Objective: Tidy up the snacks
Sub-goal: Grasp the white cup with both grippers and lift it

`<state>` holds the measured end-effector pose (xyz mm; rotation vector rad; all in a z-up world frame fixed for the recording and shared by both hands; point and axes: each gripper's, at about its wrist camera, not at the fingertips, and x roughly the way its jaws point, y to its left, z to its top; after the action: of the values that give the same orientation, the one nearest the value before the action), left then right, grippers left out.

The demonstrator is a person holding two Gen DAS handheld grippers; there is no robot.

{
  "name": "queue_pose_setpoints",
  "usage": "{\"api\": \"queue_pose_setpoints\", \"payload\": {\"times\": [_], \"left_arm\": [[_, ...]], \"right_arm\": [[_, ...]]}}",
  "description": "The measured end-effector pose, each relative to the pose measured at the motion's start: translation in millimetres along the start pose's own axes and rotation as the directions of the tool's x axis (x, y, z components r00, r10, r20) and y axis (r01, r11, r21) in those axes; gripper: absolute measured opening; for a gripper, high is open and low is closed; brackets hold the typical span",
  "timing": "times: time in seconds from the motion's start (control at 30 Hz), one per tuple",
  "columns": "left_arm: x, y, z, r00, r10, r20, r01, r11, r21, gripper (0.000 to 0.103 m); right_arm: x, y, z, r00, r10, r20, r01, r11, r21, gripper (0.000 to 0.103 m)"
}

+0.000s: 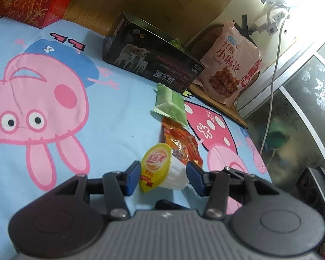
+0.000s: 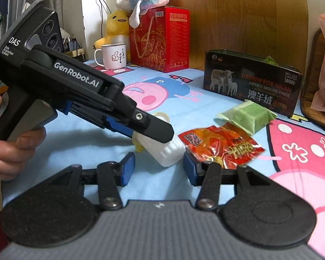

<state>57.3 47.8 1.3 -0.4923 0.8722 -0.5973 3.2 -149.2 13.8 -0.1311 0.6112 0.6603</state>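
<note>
Snacks lay on the cartoon bedsheet (image 1: 97,117) near the black box (image 1: 149,65). One jelly cup (image 1: 162,171), light, stiff-ribbed and probably slick, sat pinched across lid and base by the left tongs (image 1: 162,178); the right tongs (image 2: 158,166) stood spread, empty. Loose beyond were one soft green packet (image 1: 171,106) and one crinkly orange packet (image 1: 182,145), best pinched mid-body. One pink bag (image 1: 229,65) stood far right.

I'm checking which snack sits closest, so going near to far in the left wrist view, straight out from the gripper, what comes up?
left gripper closed on the jelly cup → orange-red snack packet → green wrapped snack → black box
</note>
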Motion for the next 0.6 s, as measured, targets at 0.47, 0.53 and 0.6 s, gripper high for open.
{"api": "queue_pose_setpoints", "payload": {"times": [0.47, 0.53, 0.6], "left_arm": [[-1.2, 1.9, -0.5, 1.0, -0.008, 0.001, 0.008, 1.0, -0.01, 0.046], [-1.3, 1.9, -0.5, 1.0, -0.007, 0.0, 0.007, 1.0, -0.009, 0.046], [-1.6, 1.3, 0.0, 1.0, -0.005, -0.003, 0.005, 1.0, -0.009, 0.046]], "right_arm": [[0.3, -0.6, -0.4, 1.0, 0.0, -0.001, 0.0, 1.0, -0.003, 0.052], [0.6, -1.3, -0.4, 1.0, 0.002, -0.001, -0.002, 1.0, -0.001, 0.052], [0.2, -1.2, -0.5, 1.0, 0.0, 0.001, 0.0, 1.0, 0.002, 0.051]]}}
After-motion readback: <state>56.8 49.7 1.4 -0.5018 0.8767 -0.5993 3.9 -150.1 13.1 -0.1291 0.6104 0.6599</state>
